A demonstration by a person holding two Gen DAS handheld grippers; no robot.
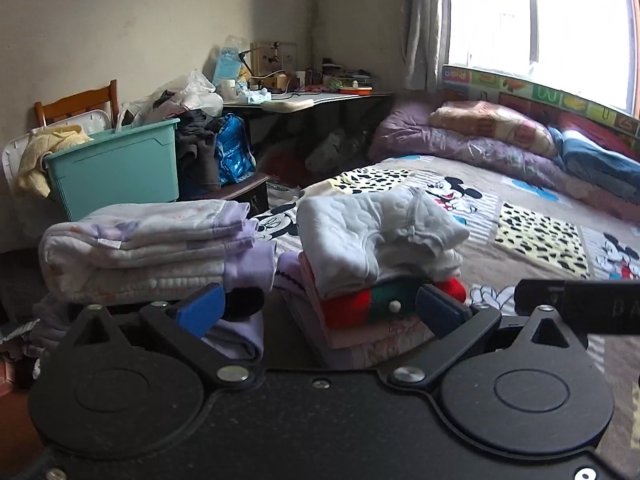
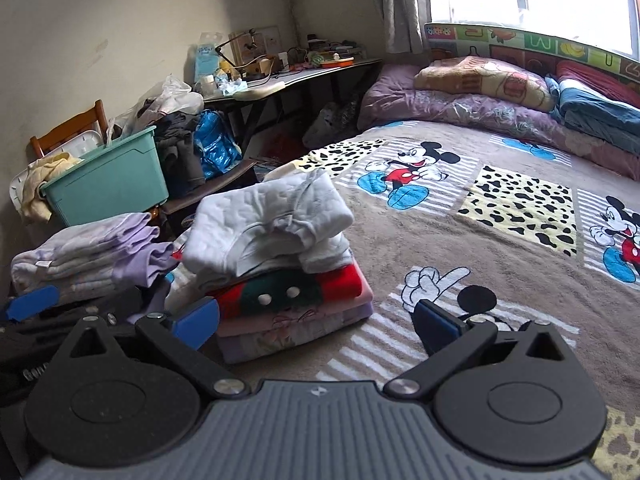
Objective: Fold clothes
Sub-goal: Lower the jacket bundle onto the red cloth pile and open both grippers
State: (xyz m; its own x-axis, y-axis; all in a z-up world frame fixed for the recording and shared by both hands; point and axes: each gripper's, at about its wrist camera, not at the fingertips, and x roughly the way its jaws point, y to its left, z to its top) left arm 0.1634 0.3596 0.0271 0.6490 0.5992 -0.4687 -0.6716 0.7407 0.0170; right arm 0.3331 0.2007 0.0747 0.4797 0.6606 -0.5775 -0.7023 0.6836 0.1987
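A stack of folded clothes (image 1: 372,292) (image 2: 288,300) sits on the near left part of the bed, with a pale grey quilted garment (image 1: 372,228) (image 2: 264,224) on top and a red and green one under it. Left of it lies a second folded pile in white and lilac (image 1: 148,248) (image 2: 88,256). My left gripper (image 1: 320,312) is open just in front of the stack, nothing between its blue pads. My right gripper (image 2: 316,324) is open too, low over the bed beside the stack's right side. The left gripper's blue pad (image 2: 32,303) shows at the far left of the right wrist view.
The bed (image 2: 460,240) carries a brown cartoon-mouse blanket, with rolled quilts and pillows (image 2: 500,92) under the window. A teal plastic bin (image 1: 116,164) (image 2: 108,180) with clothes, a wooden chair, bags and a cluttered desk (image 1: 312,98) stand left of the bed.
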